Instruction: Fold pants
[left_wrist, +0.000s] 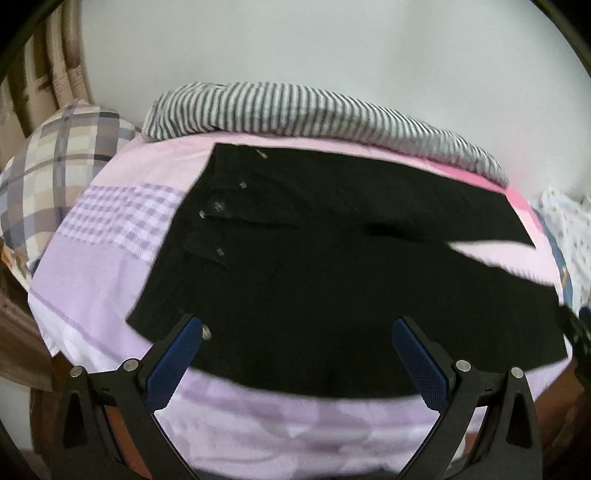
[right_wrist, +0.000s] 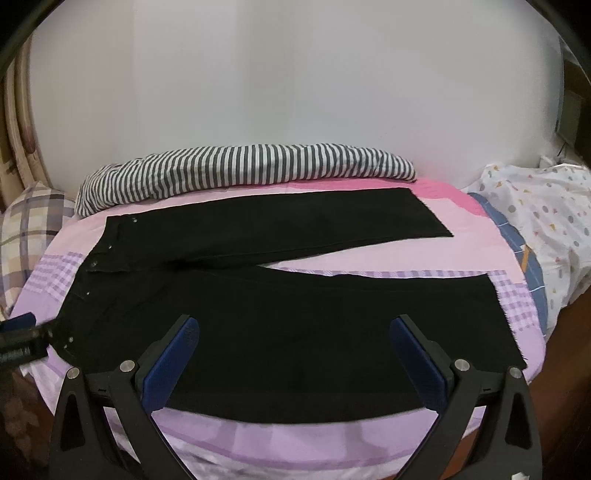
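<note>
Beyond the spread left gripper (left_wrist: 295, 328) and spread right gripper (right_wrist: 293, 326), a striped blanket (right_wrist: 243, 170) borders the wall. Black pants (right_wrist: 280, 325) lie flat ahead, legs parted.

matt black cloth pants (right_wrist: 280, 310), cotton bedsheet (right_wrist: 332, 446)

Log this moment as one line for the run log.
stage: pre-fold | black pants: flat on bed, legs spread | left tongs: open, near waistband | right tongs: open, over near leg
</note>
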